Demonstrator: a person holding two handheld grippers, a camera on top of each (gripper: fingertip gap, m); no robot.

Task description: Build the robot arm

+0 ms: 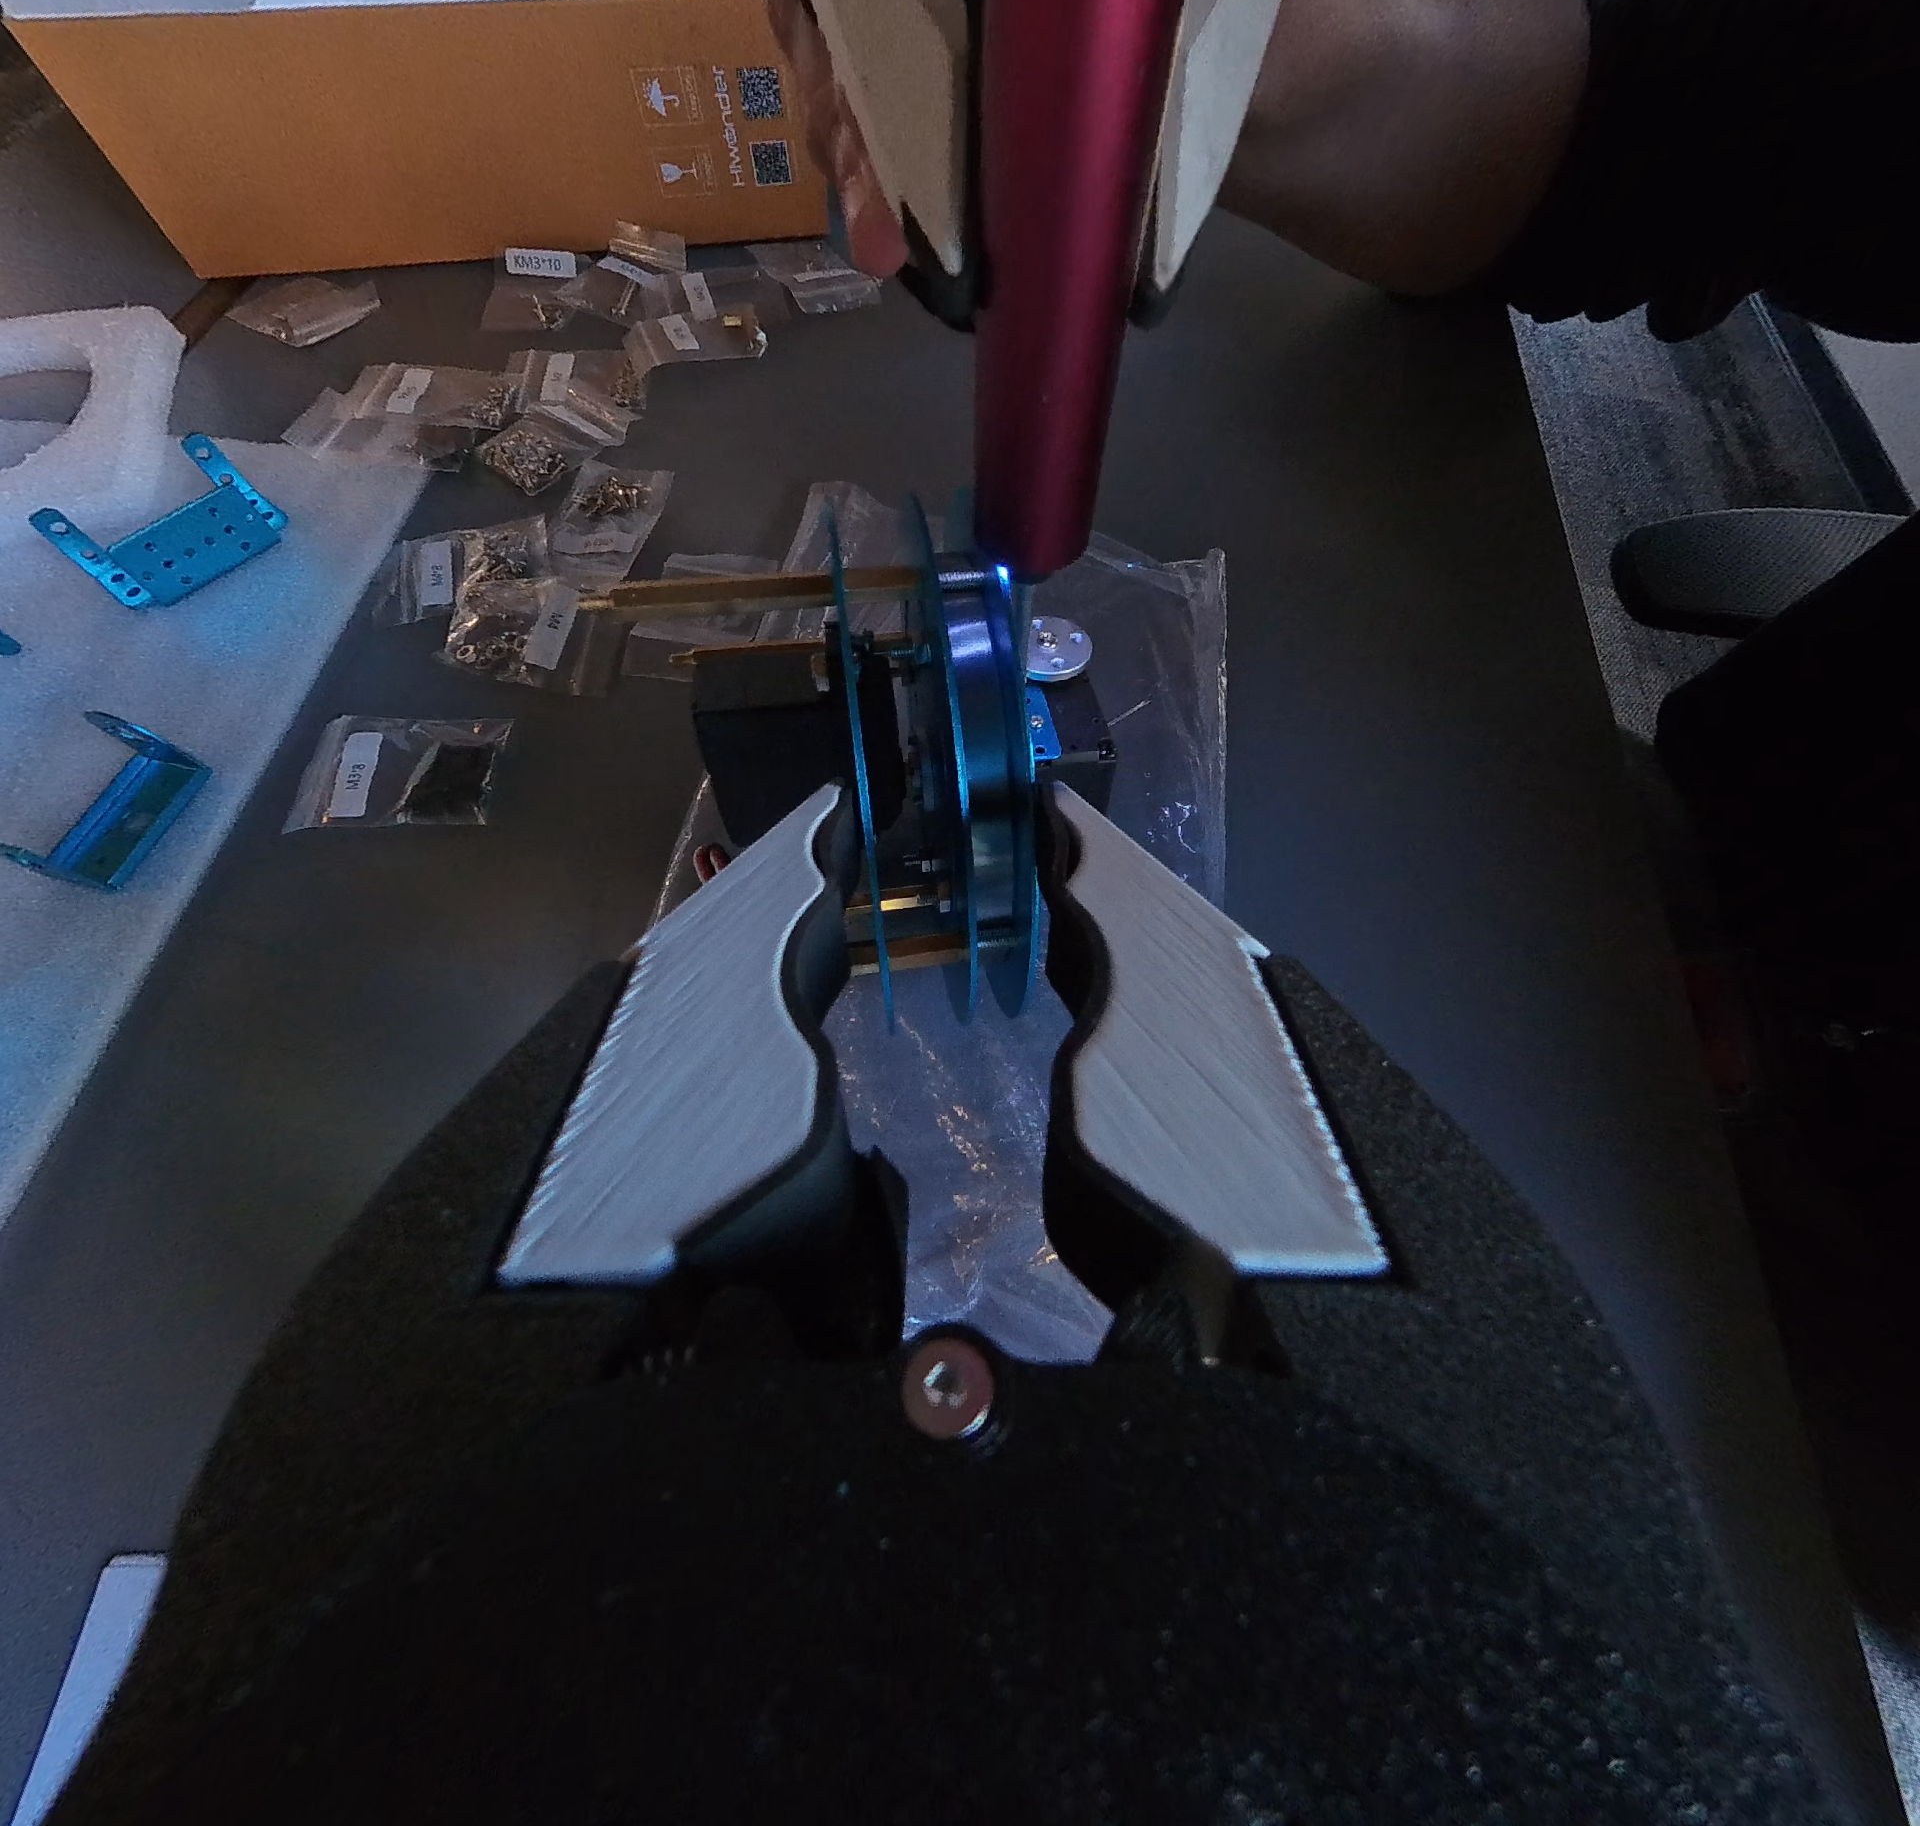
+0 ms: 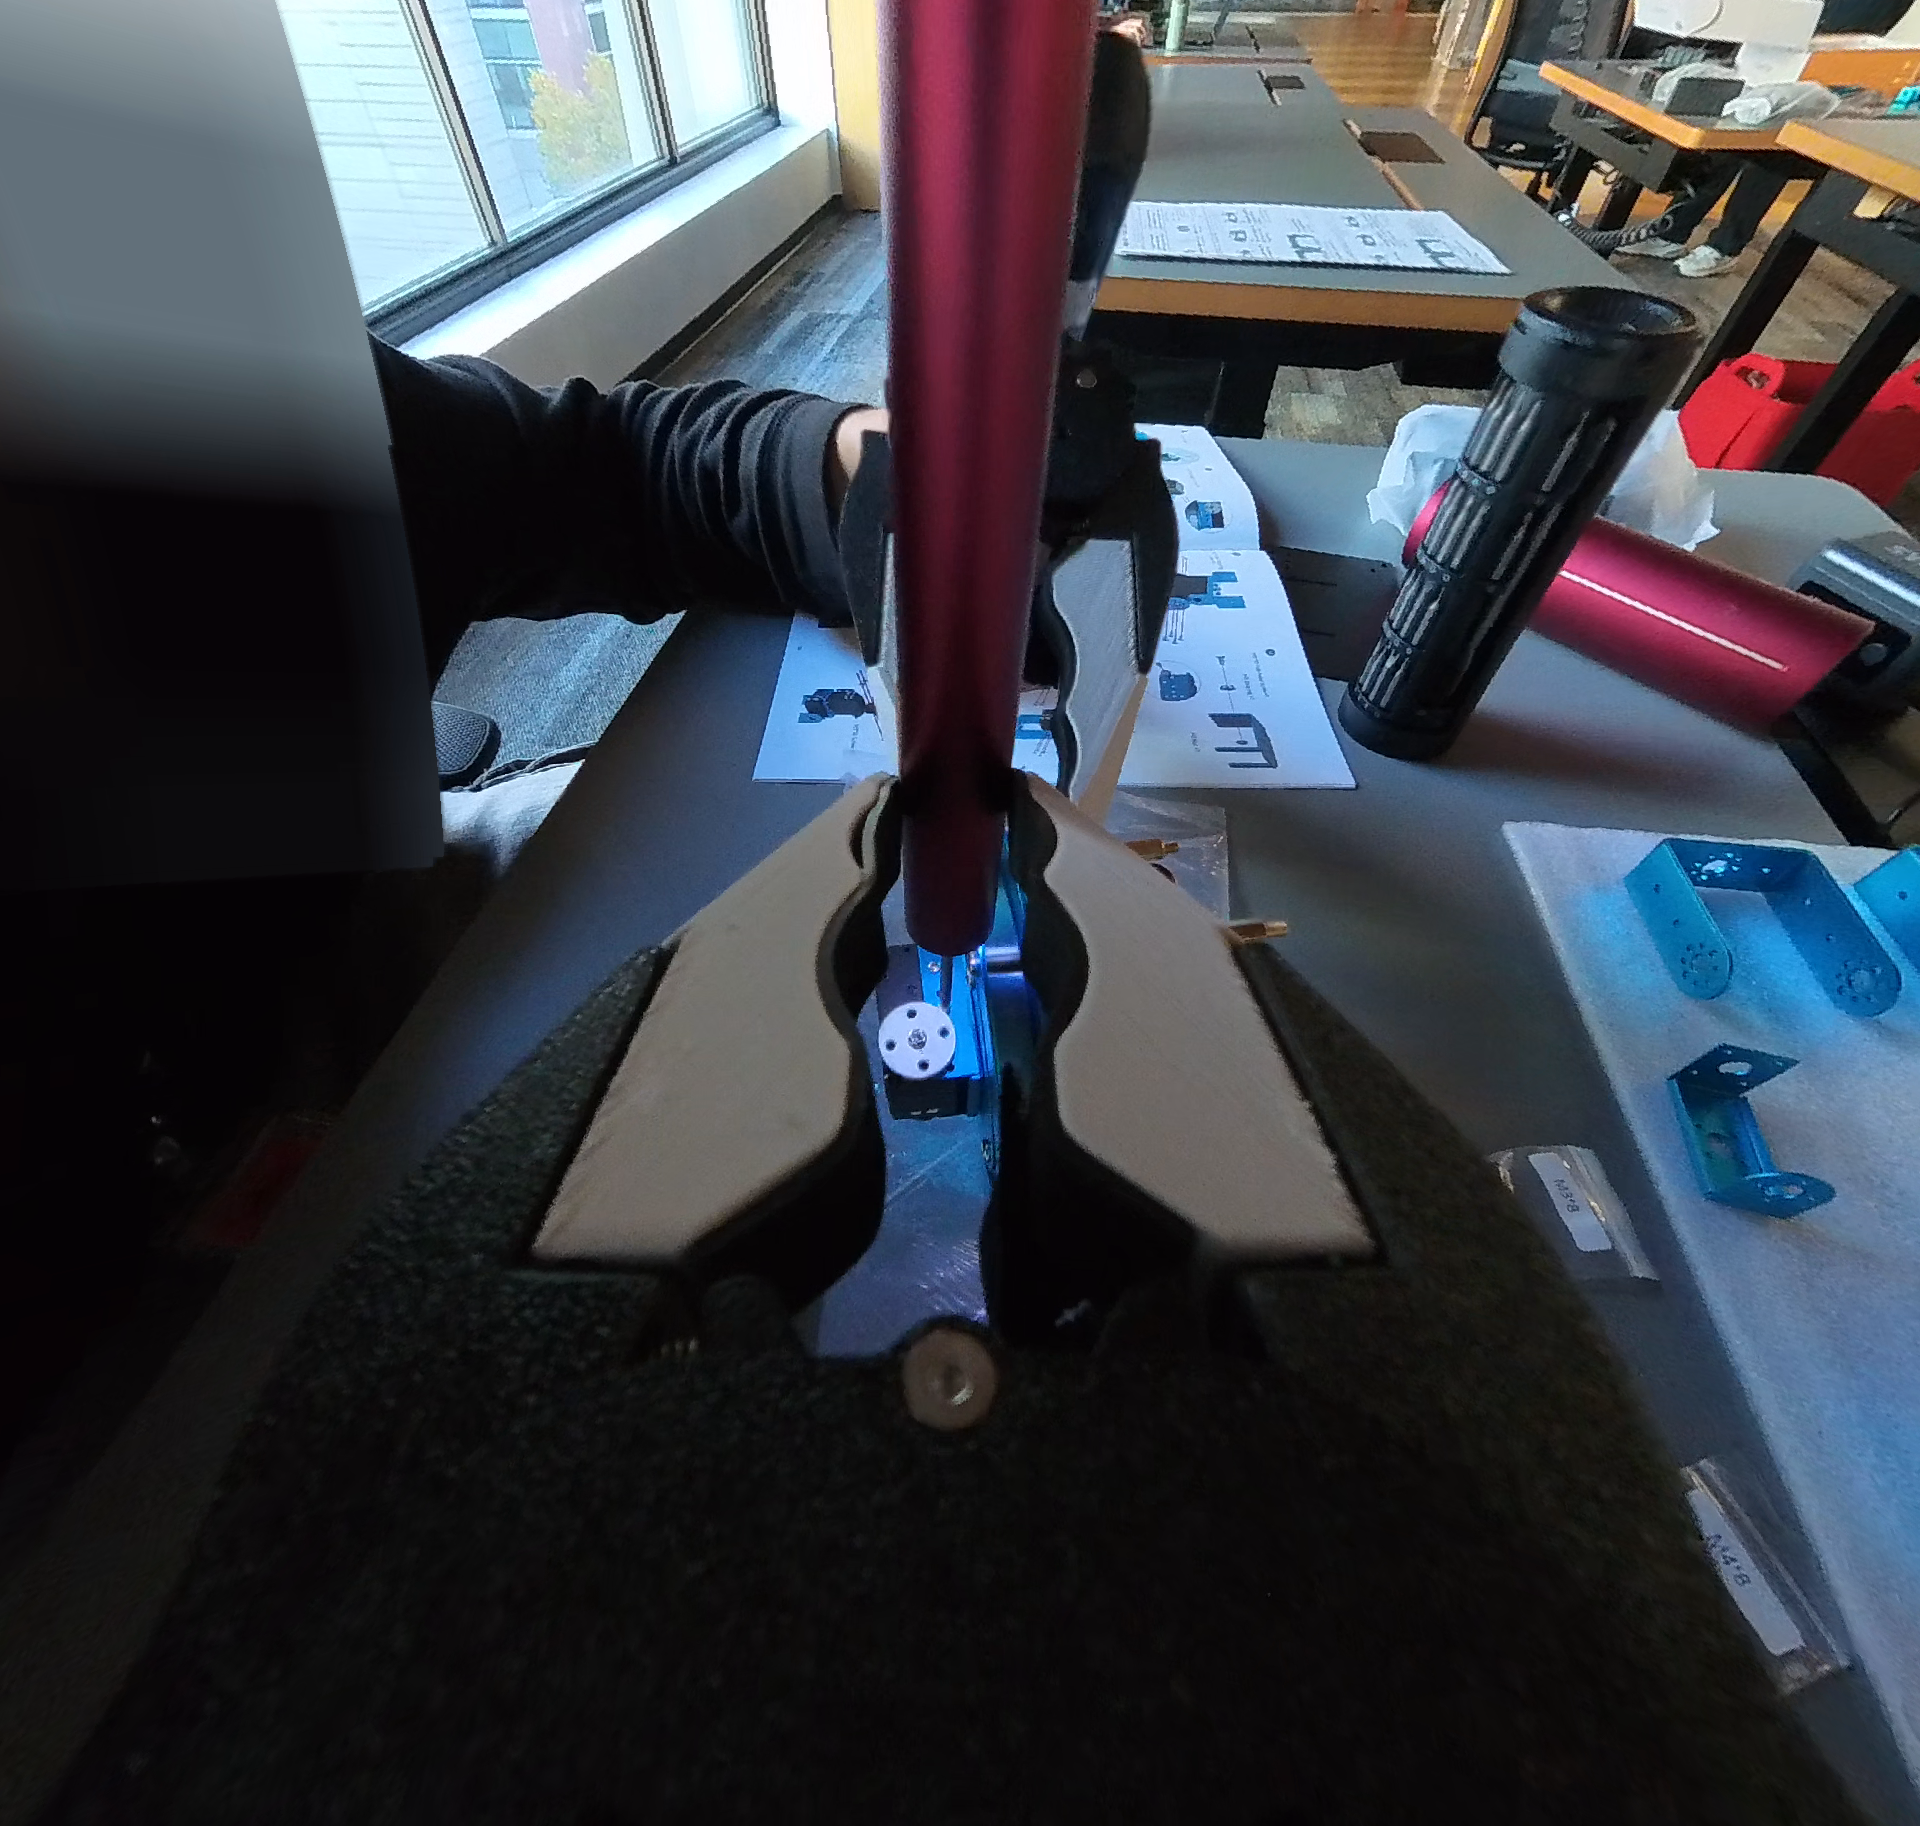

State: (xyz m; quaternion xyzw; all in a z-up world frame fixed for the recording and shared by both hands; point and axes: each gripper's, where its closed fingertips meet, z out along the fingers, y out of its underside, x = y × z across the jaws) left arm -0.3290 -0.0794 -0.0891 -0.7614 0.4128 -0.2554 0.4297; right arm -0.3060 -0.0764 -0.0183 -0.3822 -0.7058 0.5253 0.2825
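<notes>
The left gripper [image 1: 951, 820] pinches the blue disc assembly [image 1: 940, 758] on edge above the surface [image 1: 1351, 633], steadying it. The right gripper [image 2: 951, 800] is clamped on the red screwdriver [image 2: 982, 374], upright, its lit tip at the assembly's top rim.

Your disc assembly [image 1: 940, 789] stood on a plastic bag [image 1: 1164, 737] mid-tabletop [image 1: 1351, 841]. Screw packets [image 1: 520, 529] lay to its left, before a cardboard box [image 1: 416, 124]; brackets [image 1: 166, 535] rested on foam [image 1: 208, 685] farther left.
</notes>
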